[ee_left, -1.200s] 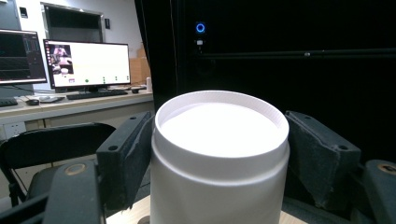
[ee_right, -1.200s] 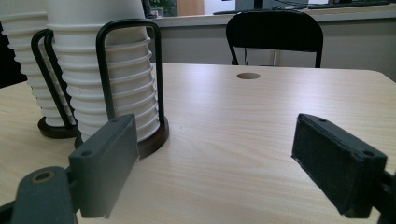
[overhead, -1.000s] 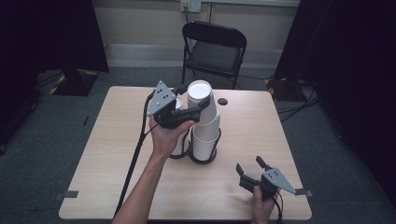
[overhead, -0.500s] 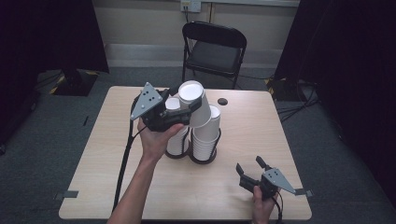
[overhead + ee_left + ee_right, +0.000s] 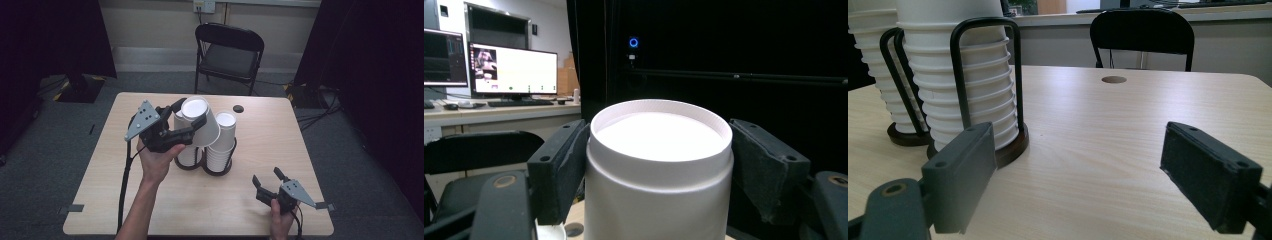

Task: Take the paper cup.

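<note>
My left gripper (image 5: pixel 192 116) is shut on a white paper cup (image 5: pixel 201 125), holding it tilted in the air over two stacks of cups. In the left gripper view both black pads press the sides of the cup (image 5: pixel 659 165) just under its rim. The left stack (image 5: pixel 188 152) and the right stack (image 5: pixel 223 142) stand in black wire holders at the table's middle. My right gripper (image 5: pixel 266 176) rests low near the front right of the table, open and with nothing in it. The right gripper view shows the near stack (image 5: pixel 968 85) and the far stack (image 5: pixel 890 85) ahead to the left.
The wooden table (image 5: pixel 280 145) has a small dark round hole (image 5: pixel 238 108) near its far edge. A black folding chair (image 5: pixel 227 50) stands behind the table. Monitors (image 5: pixel 514 70) sit on a desk in the background. Dark curtains hang on both sides.
My left gripper has carried the cup to the left and slightly down, away from the top of the right stack. The right gripper has stayed where it was.
</note>
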`<state>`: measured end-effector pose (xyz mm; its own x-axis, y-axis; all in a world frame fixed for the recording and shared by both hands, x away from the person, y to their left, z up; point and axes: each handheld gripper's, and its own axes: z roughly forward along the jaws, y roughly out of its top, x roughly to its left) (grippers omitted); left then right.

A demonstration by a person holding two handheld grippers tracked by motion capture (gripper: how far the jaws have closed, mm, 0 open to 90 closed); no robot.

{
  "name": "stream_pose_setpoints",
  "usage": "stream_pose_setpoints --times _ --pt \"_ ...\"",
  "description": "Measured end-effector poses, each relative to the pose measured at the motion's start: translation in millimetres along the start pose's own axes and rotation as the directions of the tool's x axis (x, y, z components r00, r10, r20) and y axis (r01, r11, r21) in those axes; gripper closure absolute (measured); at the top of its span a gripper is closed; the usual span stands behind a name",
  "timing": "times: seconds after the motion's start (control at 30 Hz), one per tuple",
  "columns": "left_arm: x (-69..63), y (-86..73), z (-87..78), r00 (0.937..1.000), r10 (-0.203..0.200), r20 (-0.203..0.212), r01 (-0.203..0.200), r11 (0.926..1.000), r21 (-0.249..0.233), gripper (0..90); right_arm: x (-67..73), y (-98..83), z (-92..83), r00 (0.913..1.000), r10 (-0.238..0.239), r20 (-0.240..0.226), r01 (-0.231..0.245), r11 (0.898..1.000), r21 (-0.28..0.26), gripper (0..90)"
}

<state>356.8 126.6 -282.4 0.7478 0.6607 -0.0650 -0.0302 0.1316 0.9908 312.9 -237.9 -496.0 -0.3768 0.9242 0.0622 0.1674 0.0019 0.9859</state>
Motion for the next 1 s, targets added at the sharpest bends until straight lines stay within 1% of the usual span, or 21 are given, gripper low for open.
stream_pose_setpoints --times 0.17,0.2,0.27,0.37,0.4,0.43,0.47,0.53,0.57,0.6,0.63,0.7,0.77,0.83,0.9,0.97,1.0 --pt "0.7 -10.3 -7.6 0.9997 -0.020 -0.012 0.020 0.9997 0.013 25.9 1.5 0.1 0.6 0.9999 -0.013 0.008 0.013 1.000 0.006 14.1" --pt "0.7 -12.6 -8.5 0.9993 -0.033 -0.016 0.034 0.9994 0.011 25.9 1.7 0.2 0.8 0.9998 -0.017 0.008 0.017 1.000 0.008 14.1" --pt "2.2 -16.7 -10.9 0.9993 -0.033 -0.018 0.034 0.9992 0.023 25.9 2.5 0.3 1.1 0.9997 -0.022 0.010 0.022 1.000 0.011 13.9" --pt "3.3 -23.6 -14.1 0.9983 -0.054 -0.024 0.055 0.9982 0.026 25.9 3.7 0.6 2.0 0.9997 -0.025 0.003 0.025 0.999 0.021 13.9" --pt "2.9 -26.1 -14.5 0.9971 -0.070 -0.028 0.071 0.9972 0.024 25.9 4.6 0.7 2.4 0.9999 -0.012 0.001 0.012 1.000 0.026 13.9" --pt "3.3 -28.5 -15.3 0.9969 -0.073 -0.029 0.074 0.9968 0.031 25.9 5.9 0.7 2.6 0.9999 -0.001 -0.011 0.001 1.000 0.030 13.9" --pt "3.9 -30.8 -16.1 0.9970 -0.072 -0.029 0.073 0.9965 0.039 25.9 7.7 0.7 2.9 0.9996 0.000 -0.030 0.001 1.000 0.030 13.9" --pt "3.2 -35.7 -17.6 0.9958 -0.085 -0.036 0.086 0.9953 0.044 25.9 13.1 0.5 3.9 0.9989 -0.018 -0.043 0.020 0.999 0.033 14.0" --pt "0.4 -38.4 -18.8 0.9954 -0.070 -0.066 0.073 0.9959 0.053 25.9 16.3 0.6 4.7 0.9983 -0.023 -0.054 0.025 0.999 0.041 14.0" --pt "-1.1 -39.9 -19.7 0.9958 -0.052 -0.075 0.057 0.9963 0.065 25.9 20.1 0.8 5.9 0.9974 -0.030 -0.066 0.034 0.998 0.047 14.1" --pt "-2.7 -42.2 -20.4 0.9965 -0.048 -0.069 0.053 0.9959 0.074 25.9 22.5 1.1 6.7 0.9968 -0.034 -0.072 0.038 0.998 0.049 14.3" --pt "-5.8 -47.0 -21.4 0.9966 -0.053 -0.064 0.058 0.9950 0.081 25.9 29.1 2.8 8.3 0.9935 -0.045 -0.105 0.051 0.997 0.054 14.7" --pt "-7.5 -52.0 -22.4 0.9961 -0.068 -0.057 0.072 0.9937 0.085 25.9 36.2 5.8 10.0 0.9893 -0.049 -0.137 0.057 0.997 0.055 14.9" --pt "-9.1 -57.5 -23.5 0.9954 -0.070 -0.065 0.076 0.9924 0.096 25.9 45.3 9.1 11.4 0.9839 -0.051 -0.171 0.060 0.997 0.046 15.5" --pt "-10.3 -65.0 -25.2 0.9932 -0.100 -0.060 0.106 0.9890 0.103 25.9 53.1 11.0 12.8 0.9795 -0.056 -0.194 0.067 0.996 0.051 15.5" --pt "-11.6 -69.9 -27.7 0.9927 -0.100 -0.068 0.107 0.9872 0.118 25.8 62.0 11.8 15.0 0.9714 -0.066 -0.228 0.080 0.995 0.055 15.2" --pt "-13.3 -74.8 -30.3 0.9904 -0.123 -0.065 0.130 0.9840 0.122 25.8 65.6 11.9 15.8 0.9683 -0.068 -0.240 0.086 0.994 0.065 15.1"
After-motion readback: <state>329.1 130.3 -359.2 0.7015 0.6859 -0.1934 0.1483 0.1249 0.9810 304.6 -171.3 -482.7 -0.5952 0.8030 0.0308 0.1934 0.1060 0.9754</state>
